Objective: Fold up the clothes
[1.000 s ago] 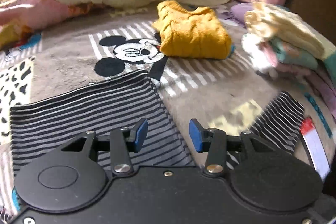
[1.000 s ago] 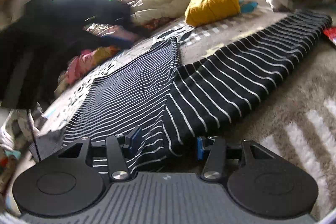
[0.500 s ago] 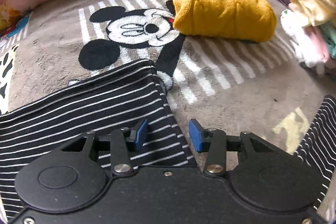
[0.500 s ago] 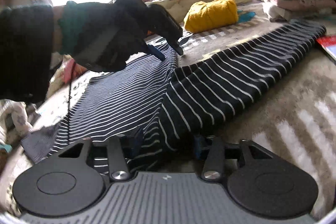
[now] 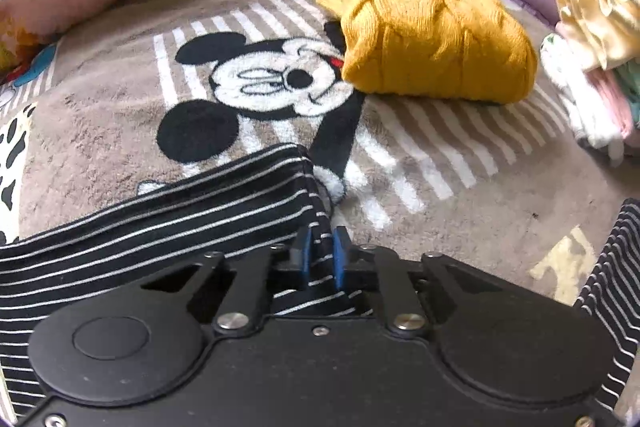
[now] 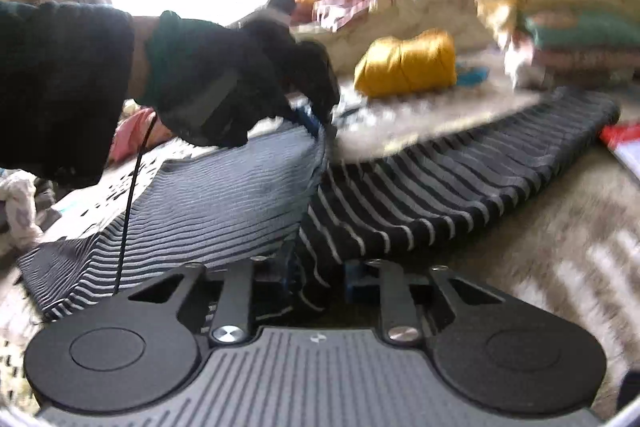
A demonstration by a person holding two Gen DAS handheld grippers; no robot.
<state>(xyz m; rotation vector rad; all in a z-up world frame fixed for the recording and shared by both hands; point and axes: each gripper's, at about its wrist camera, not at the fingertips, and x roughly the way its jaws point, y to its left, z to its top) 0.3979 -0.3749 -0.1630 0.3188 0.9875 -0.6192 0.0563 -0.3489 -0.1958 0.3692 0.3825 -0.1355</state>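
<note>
Striped garment clamped by both just-closed tongs, left and right; right view blurred.

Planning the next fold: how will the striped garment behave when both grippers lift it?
Probably floppy: the striped garment already drapes and bulges between the left gripper and right gripper, whose jaws have just closed on it. Likely light, being thin knit. Its free sleeve will probably dangle.
</note>
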